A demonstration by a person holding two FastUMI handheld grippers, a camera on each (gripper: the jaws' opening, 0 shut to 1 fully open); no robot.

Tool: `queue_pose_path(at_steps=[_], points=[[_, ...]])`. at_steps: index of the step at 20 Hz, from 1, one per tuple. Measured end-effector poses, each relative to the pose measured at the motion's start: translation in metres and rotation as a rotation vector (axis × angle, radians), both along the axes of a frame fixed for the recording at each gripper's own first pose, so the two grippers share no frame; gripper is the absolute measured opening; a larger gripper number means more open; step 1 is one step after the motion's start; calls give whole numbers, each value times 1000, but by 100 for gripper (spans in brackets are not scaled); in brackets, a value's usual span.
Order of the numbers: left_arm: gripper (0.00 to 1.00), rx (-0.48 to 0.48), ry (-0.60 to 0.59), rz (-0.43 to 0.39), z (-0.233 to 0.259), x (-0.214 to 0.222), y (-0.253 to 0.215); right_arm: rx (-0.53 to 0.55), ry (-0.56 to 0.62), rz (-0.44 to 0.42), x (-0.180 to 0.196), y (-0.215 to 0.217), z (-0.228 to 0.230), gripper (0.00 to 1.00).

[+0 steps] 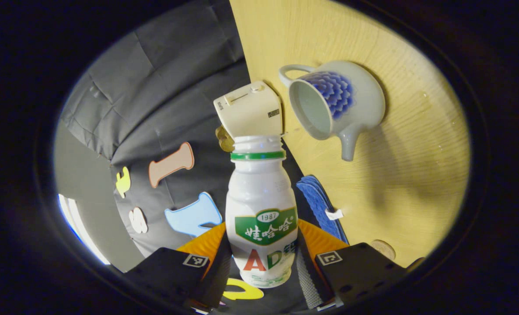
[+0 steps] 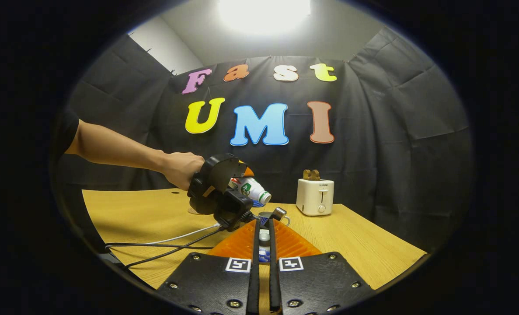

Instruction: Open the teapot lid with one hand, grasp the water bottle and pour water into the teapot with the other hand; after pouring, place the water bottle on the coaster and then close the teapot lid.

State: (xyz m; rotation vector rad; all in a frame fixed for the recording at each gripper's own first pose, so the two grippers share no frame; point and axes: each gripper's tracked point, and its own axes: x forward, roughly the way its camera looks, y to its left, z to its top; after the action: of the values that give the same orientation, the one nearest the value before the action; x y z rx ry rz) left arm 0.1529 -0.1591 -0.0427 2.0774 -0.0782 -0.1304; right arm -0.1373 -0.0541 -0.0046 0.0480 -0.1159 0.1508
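Left gripper (image 1: 262, 258) closed on the water bottle (image 1: 261, 210), jaws pressing its lower body from both sides, cap off, open neck with a green ring pointing away from the camera. In the left gripper view, whole scene rolled sideways: wooden tabletop (image 1: 416, 166) rising on the right, teapot (image 1: 336, 103) lidless on it, white with a blue flower pattern, open mouth facing the camera, spout pointing down in the frame, loop handle at upper left. Bottle mouth near the teapot opening but apart from it; no stream of water to be made out. White toaster (image 1: 250, 109) just past the bottle neck, a blue folded cloth (image 1: 318, 203) on the tabletop beside the bottle, a round coaster (image 1: 384, 249) near the lower right finger. In the right gripper view, left gripper (image 2: 237, 192) held by a hand (image 2: 180, 168) over the tabletop (image 2: 154, 214), water bottle (image 2: 250, 189) tipped with its neck slanting down toward the teapot (image 2: 266, 216), mostly hidden behind the fingers. Right gripper (image 2: 264, 238) nearly closed, jaws pinching a small lid knob (image 2: 264, 236); rest of the lid too hidden to tell. Toaster (image 2: 315, 197) standing upright at the far edge, cables (image 2: 163, 245) trailing across the tabletop on the left.
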Motion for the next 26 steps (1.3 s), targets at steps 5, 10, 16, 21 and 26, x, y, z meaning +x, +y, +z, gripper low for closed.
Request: queue_pose_path(at_steps=[5, 10, 16, 21, 26], points=[[75, -17, 25, -11, -2, -2, -3, -3, -5, 0, 0, 0, 0, 9], [80, -149, 83, 3, -1, 6, 4, 30, 3, 21, 2, 2, -2, 9], [80, -292, 131, 25, -17, 5, 9, 43, 31, 21, 5, 5, -10, 9], [80, -426, 150, 19, -17, 0, 7, 14, 9, 3, 6, 6, 1, 9], [81, -696, 172, -1, -11, -11, 12, 26, -22, -35, 13, -4, 25, 9]])
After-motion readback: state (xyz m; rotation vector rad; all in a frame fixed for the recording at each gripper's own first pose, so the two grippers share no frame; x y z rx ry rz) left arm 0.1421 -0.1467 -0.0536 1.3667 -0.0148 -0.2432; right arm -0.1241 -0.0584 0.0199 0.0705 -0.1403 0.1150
